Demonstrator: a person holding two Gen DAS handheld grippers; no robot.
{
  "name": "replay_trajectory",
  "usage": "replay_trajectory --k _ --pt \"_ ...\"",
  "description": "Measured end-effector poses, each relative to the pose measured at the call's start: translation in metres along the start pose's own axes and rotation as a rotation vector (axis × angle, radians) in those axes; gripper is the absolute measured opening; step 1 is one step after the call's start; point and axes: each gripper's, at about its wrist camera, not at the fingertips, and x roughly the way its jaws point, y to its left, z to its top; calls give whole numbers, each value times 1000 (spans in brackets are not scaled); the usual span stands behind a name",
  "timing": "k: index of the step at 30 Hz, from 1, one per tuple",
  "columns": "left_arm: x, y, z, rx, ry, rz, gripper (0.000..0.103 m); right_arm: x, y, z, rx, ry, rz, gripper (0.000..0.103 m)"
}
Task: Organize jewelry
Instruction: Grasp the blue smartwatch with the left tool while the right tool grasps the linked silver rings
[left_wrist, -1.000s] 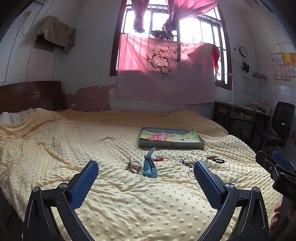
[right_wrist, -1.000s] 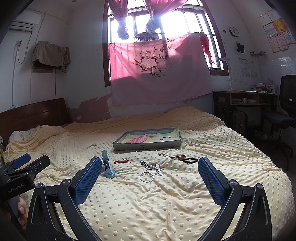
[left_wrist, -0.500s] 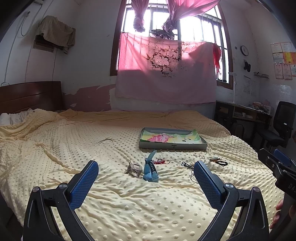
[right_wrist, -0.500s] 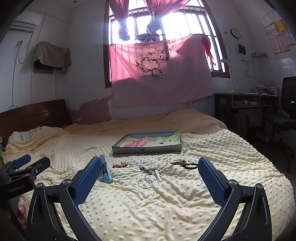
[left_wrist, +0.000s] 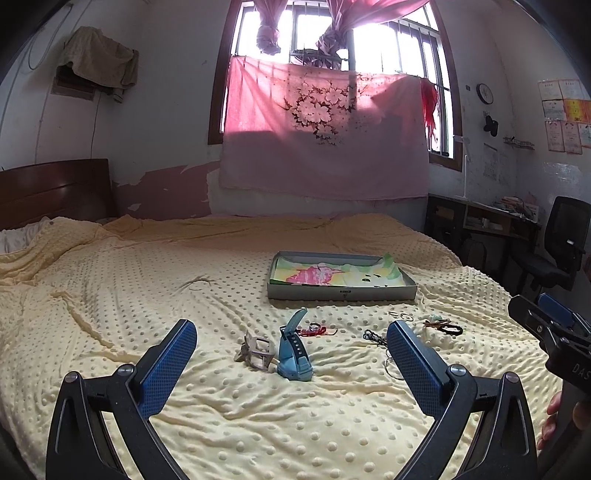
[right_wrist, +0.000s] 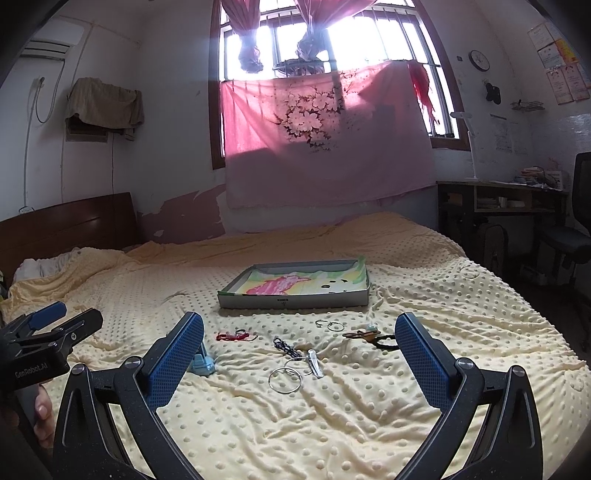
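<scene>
My left gripper (left_wrist: 288, 363) is spread wide with nothing between its blue pads (left_wrist: 168, 363), hanging above the near part of the bed; my right gripper (right_wrist: 301, 354) is just as wide and just as empty. Past the left one lie a silvery metal clip (left_wrist: 256, 350) and, just right of it, a blue watch (left_wrist: 294, 354) with one strap end sticking up. Past the right one I see linked metal rings (right_wrist: 287, 376), a dark braided cord (right_wrist: 282, 345), a red string bracelet (right_wrist: 236, 336), two small rings (right_wrist: 330, 325) and a brown and black band (right_wrist: 373, 336). The shallow grey tray (right_wrist: 295, 300), lined with a colourful cloth, sits farther off, beyond all of them.

My worries: the dotted yellow blanket (left_wrist: 110, 295) is soft and wrinkled, so a thin ring could sink as I press, and I might pinch fabric along with it (dragging the neighbours). The linked rings may also swing and slip.
</scene>
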Motion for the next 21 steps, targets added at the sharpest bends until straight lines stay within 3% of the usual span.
replay_trajectory --k 17,19,21 --pt "72 -6 -12 -11 79 -38 101 69 -10 -10 20 74 64 102" --pt "81 -6 -15 -10 100 -52 94 77 -10 -14 18 89 79 95" --pt "92 -8 -19 -11 128 -68 87 87 -10 -18 8 113 93 77"
